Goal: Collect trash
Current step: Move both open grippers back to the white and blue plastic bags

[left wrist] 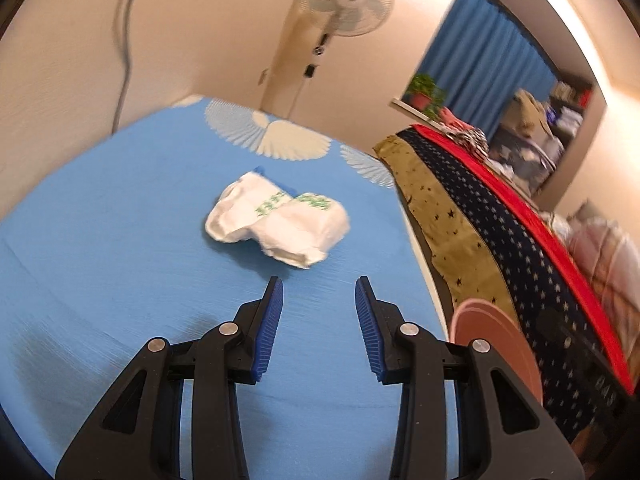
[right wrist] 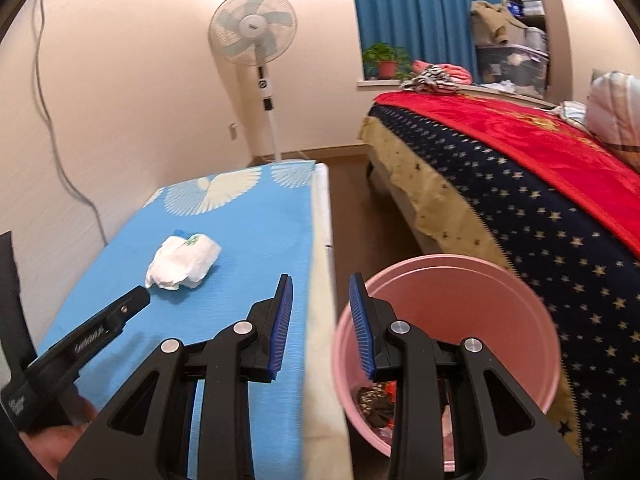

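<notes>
A crumpled white wrapper with green print (left wrist: 276,220) lies on the blue tablecloth (left wrist: 100,248). My left gripper (left wrist: 319,286) is open and empty, a short way in front of the wrapper. In the right wrist view the wrapper (right wrist: 182,262) lies on the cloth (right wrist: 248,236), and the left gripper's finger (right wrist: 138,300) reaches almost to it. My right gripper (right wrist: 320,282) is open and empty, over the table's right edge and the rim of a pink bin (right wrist: 460,292) that holds some trash at the bottom.
A bed with a star-patterned blanket and red cover (right wrist: 540,200) stands right of the bin. A standing fan (right wrist: 256,32) is by the far wall. The bin's rim (left wrist: 492,336) shows beside the table in the left wrist view.
</notes>
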